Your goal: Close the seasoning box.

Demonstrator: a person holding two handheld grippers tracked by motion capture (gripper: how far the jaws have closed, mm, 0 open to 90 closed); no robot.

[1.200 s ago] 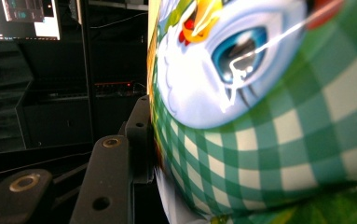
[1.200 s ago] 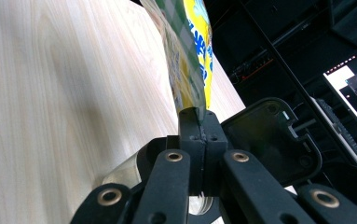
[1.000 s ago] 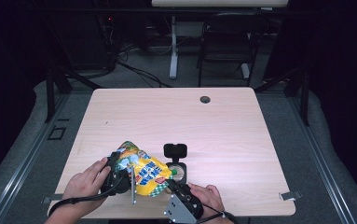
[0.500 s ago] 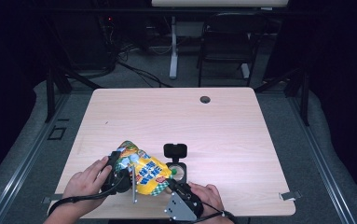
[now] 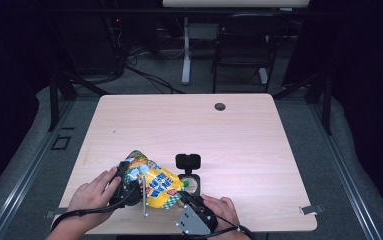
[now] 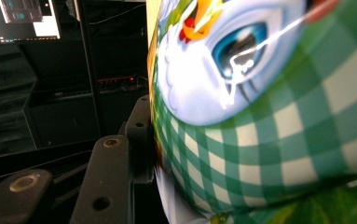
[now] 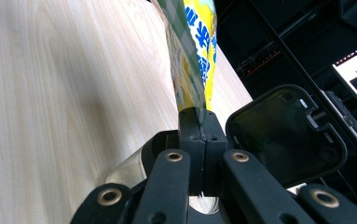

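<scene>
At six o'clock on the table [image 5: 259, 150], we hold the snack bag [image 5: 160, 187] between both grippers: the left gripper [image 5: 129, 181] grips its body with jaws partly spread, the right gripper [image 5: 186, 199] pinches its edge with jaws fully closed. Beside it, at three o'clock, sits a black open-lidded container [image 5: 189, 175]. Pulling unevenly could burst the bag and spill its contents. Nothing has shifted since the earlier frame.

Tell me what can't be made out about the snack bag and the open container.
- Container contents: high view, too small, and the snack bag overlaps its near side.
- Bag lettering: right gripper view, seen edge-on above the right gripper.
- Left gripper's far jaw: left gripper view, behind the bag.
</scene>
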